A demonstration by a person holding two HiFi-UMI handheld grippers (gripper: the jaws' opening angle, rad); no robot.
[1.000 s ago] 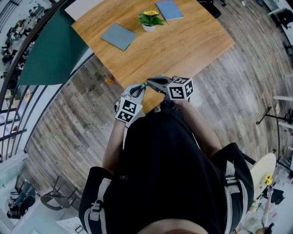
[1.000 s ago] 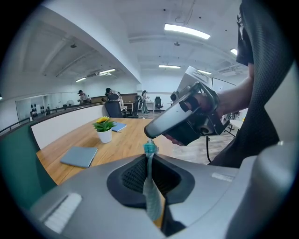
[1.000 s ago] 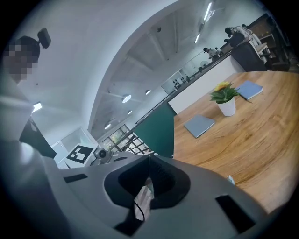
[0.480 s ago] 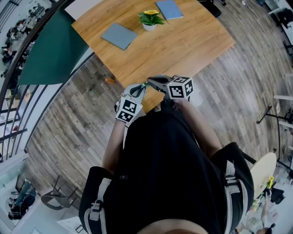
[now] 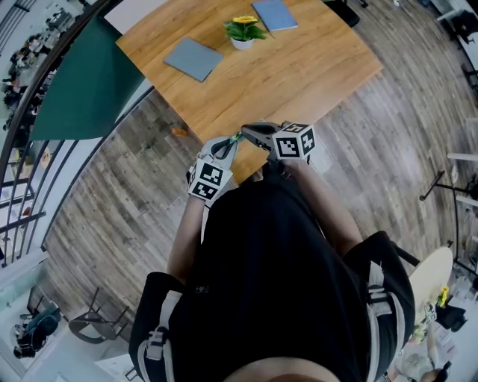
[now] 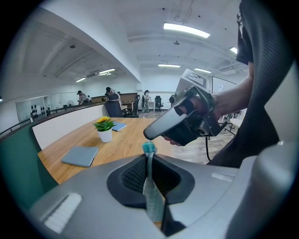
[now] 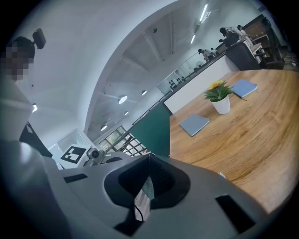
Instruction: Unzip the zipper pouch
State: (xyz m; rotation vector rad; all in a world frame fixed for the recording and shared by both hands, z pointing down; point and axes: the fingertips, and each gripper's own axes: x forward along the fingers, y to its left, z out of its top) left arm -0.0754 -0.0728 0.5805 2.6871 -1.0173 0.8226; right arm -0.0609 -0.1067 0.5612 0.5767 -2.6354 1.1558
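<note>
Little of the zipper pouch shows: a thin teal strip (image 6: pixel 152 196) with a teal knob on top, and a green speck (image 5: pixel 237 137) in the head view. My left gripper (image 6: pixel 148 161) is shut on that strip. My right gripper (image 7: pixel 148 163) is shut on a thin pale piece (image 7: pixel 145 198) with a dark cord, seemingly the zipper's pull. In the head view the left gripper (image 5: pixel 228 144) and the right gripper (image 5: pixel 249 133) meet tip to tip over the table's near corner. In the left gripper view the right gripper (image 6: pixel 150 136) hovers just above the knob.
The wooden table (image 5: pixel 306 74) carries a potted yellow flower (image 5: pixel 243 31), a grey notebook (image 5: pixel 193 59) and a blue notebook (image 5: pixel 274 14) on its far side. A green panel (image 5: pixel 82 82) and a railing stand to the left. Plank floor surrounds the table.
</note>
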